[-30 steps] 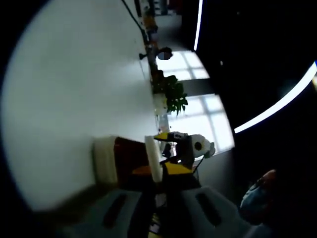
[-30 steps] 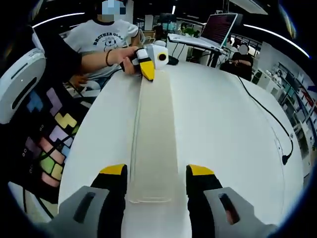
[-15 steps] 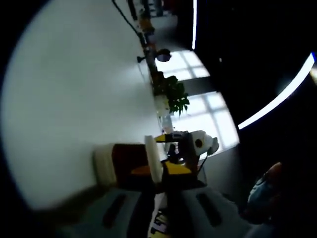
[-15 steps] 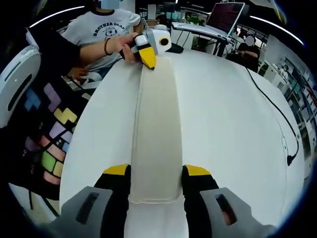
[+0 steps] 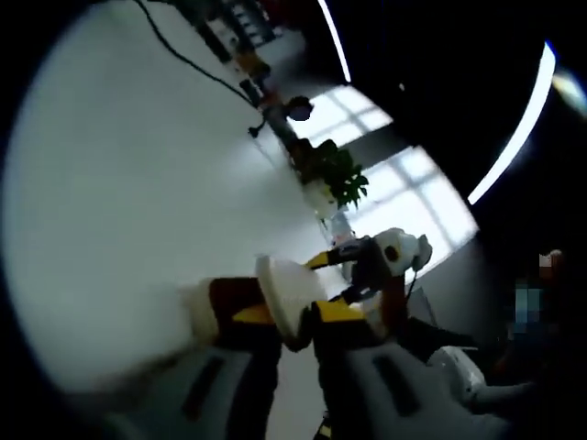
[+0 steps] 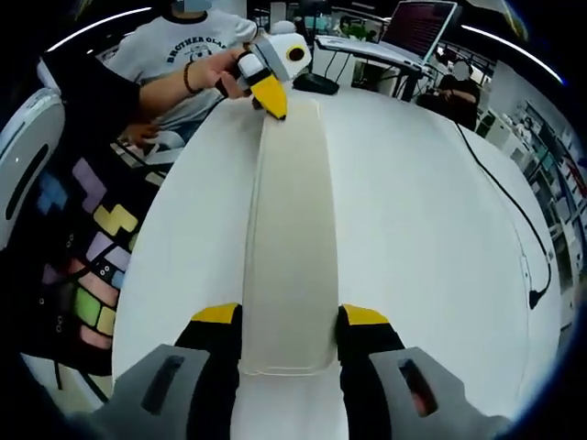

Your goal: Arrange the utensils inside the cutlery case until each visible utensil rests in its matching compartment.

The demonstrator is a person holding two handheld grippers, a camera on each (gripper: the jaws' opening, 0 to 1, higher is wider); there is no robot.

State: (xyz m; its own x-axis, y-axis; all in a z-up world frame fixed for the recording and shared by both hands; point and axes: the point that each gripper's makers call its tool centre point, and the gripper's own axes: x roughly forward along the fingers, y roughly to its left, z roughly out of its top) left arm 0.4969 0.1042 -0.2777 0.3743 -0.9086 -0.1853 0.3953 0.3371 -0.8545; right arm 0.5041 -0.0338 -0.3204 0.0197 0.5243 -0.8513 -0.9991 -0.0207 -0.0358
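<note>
White tabletop (image 6: 431, 238) spreads wide and bare on both sides of 1 long translucent cutlery case lid (image 6: 287, 238), which lies lengthwise across it. At the far left end, the left gripper (image 6: 271, 94) clamps the lid's narrow edge, a person's hand (image 6: 209, 75) behind it. At the near end, the right gripper (image 6: 289, 318) has its 2 yellow-tipped jaws pressed against the lid's long sides. 1 black cable (image 6: 509, 220) trails along the table's right edge. Its own view shows the left gripper (image 5: 292, 316) shut on the lid's end (image 5: 284, 293).
</note>
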